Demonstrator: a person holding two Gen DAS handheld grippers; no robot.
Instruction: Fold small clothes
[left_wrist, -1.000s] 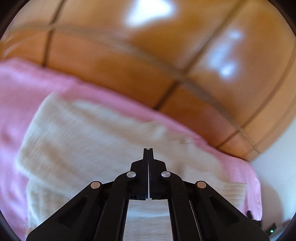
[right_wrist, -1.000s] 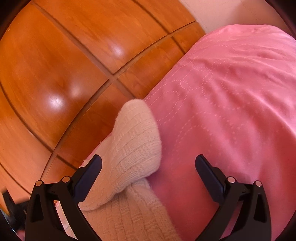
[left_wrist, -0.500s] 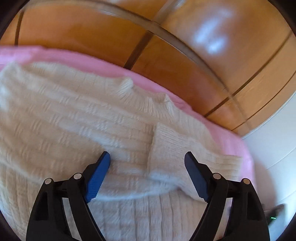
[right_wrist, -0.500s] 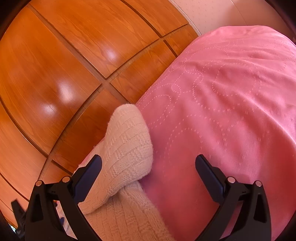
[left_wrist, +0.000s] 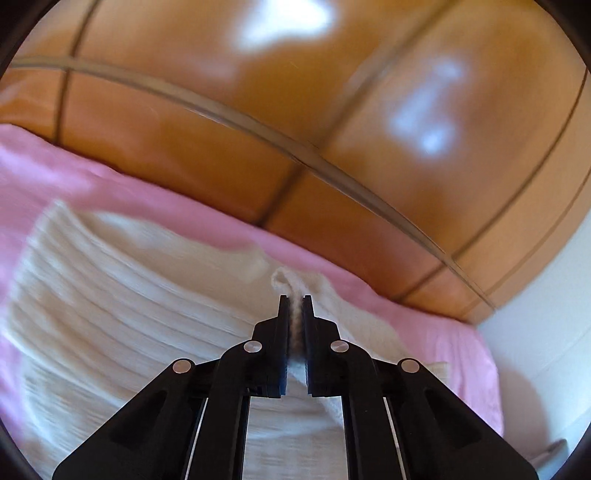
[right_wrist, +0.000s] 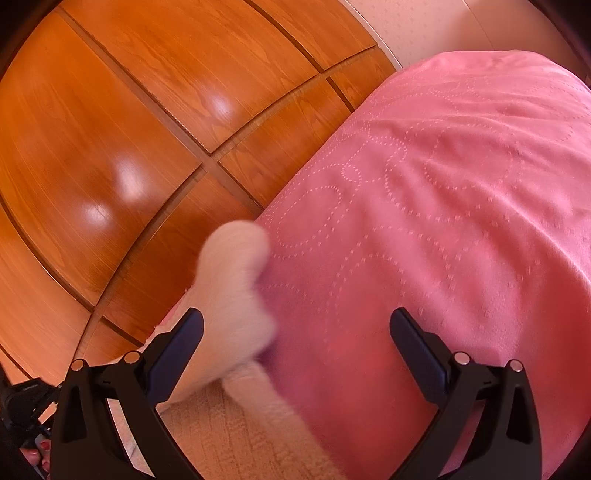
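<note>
1. Cream knitted sweater (left_wrist: 140, 295) lies spread on a pink bedspread (left_wrist: 92, 184), seen from the camera on the left gripper. The knit is ribbed and blurred in this view.

2. Left gripper (left_wrist: 295, 306) has its jaws together, having just closed, with a narrow fold of the cream knit pinched between the pads. A small loop of the fabric sticks out just past the fingertips.

3. From the pinched fold, a strip of the knit trails down and to the right of the jaws, lifted off the rest of the garment.

4. Behind the bed stands glossy wooden panelling (left_wrist: 369, 110), orange-brown, with dark seams and bright reflections of light. A pale wall (left_wrist: 546, 332) shows at the right edge.

5. Right gripper (right_wrist: 295, 332) has its jaws wide apart, with nothing pressed between the pads.

6. In the right wrist view, a sleeve end of the sweater (right_wrist: 232, 288) rises, blurred, just beside the left finger (right_wrist: 177, 354) of that gripper. Whether it touches the finger cannot be told. More cream knit lies below it at the bottom of the view.

7. Pink bedspread fills the right half of this view, stitched with dotted circular patterns and lightly creased.

8. Part of a hand (right_wrist: 37, 450) with red nails shows at the bottom left corner.
</note>
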